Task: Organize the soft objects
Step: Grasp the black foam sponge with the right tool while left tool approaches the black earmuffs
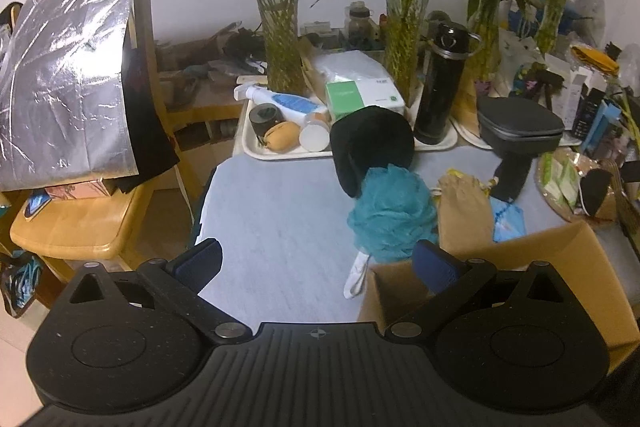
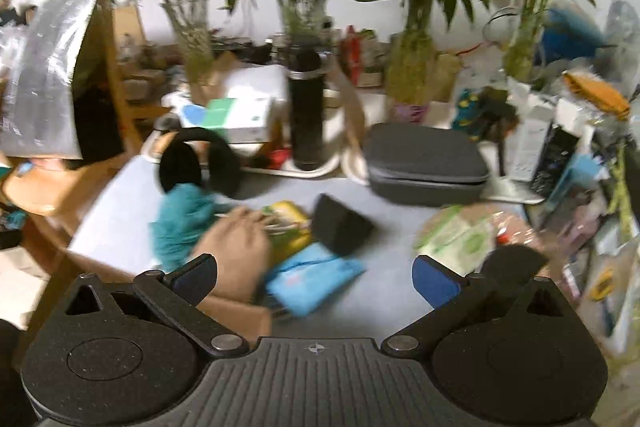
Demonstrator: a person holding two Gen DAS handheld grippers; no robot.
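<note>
A teal mesh bath pouf (image 1: 394,215) lies on the grey-blue table (image 1: 280,223), leaning against black earmuffs (image 1: 370,143). Right of it lie a tan cloth pouch (image 1: 466,215), a light blue packet (image 1: 508,221) and a black soft block (image 1: 512,173). A cardboard box (image 1: 520,267) stands at the near right. My left gripper (image 1: 318,261) is open above the table, its right finger at the box's corner. In the blurred right wrist view my right gripper (image 2: 316,277) is open above the blue packet (image 2: 316,277), with the pouf (image 2: 180,223), pouch (image 2: 236,247), earmuffs (image 2: 198,163) and black block (image 2: 340,227) ahead.
A white tray (image 1: 256,149) with bottles and jars, a black flask (image 1: 440,87), glass vases of bamboo (image 1: 280,35) and a grey zip case (image 1: 520,127) line the table's back. A wooden chair (image 1: 72,227) with a foil sheet stands left. Packets and boxes crowd the right edge (image 2: 560,155).
</note>
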